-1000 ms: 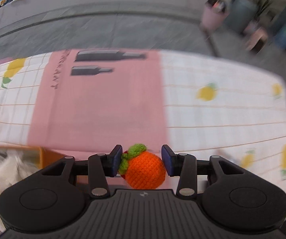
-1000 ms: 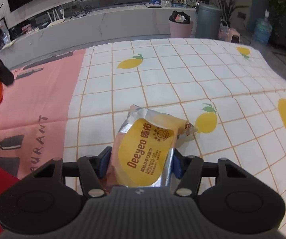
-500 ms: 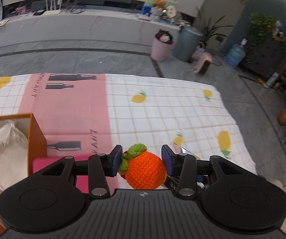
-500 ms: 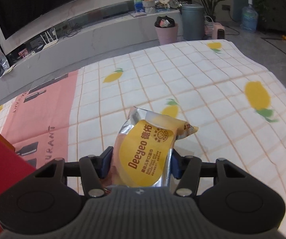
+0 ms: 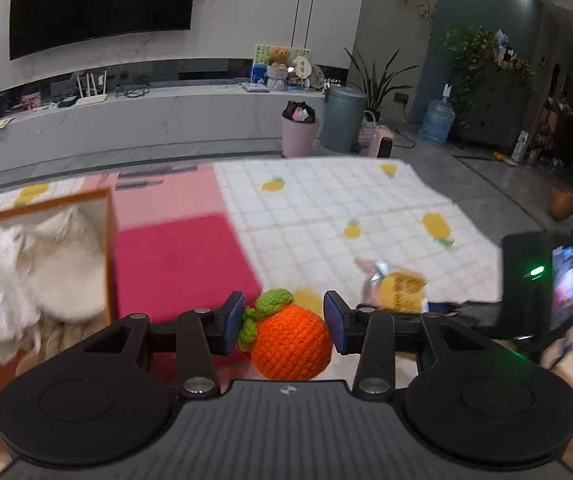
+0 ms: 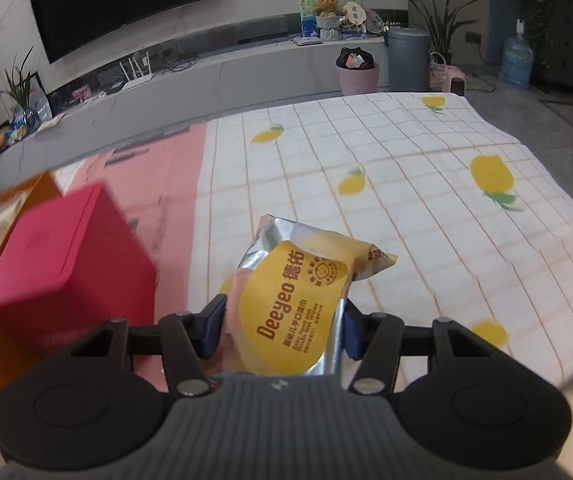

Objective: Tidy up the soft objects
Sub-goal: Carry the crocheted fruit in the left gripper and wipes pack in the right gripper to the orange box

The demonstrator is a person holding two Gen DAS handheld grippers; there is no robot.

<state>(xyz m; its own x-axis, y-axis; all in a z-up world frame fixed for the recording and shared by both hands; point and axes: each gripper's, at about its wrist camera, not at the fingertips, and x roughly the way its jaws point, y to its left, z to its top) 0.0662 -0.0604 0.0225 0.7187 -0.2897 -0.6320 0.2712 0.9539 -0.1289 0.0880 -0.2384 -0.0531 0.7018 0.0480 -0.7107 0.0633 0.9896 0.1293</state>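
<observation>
— What's the left gripper (image 5: 284,322) got?

— A crocheted orange (image 5: 291,342) with a green knitted leaf. Its two blue pads sit against the toy on either side, so it's clamped on it, held up above the desk (image 5: 326,208).

— And the other one?

— The right gripper (image 6: 282,326) is closed on a pack of wet wipes (image 6: 296,304), silver foil with a yellow label reading "Deeyeo". The pack pokes forward past the fingers, tilted up, off the cloth. From the left side you can see that same pack, blurred, just to the right of the orange.

— What's underneath?

— A tablecloth, white checks with yellow lemons on the right, a pink panel on the left. On the pink part there's a red box (image 5: 178,264), and right beside it, further left, an orange box (image 5: 108,240), open, with something white and fluffy (image 5: 26,264) inside, some of it spilling over the rim.

— Is the orange over a box?

— It hangs near the red box's right corner; exactly above or not, I can't tell.
</observation>
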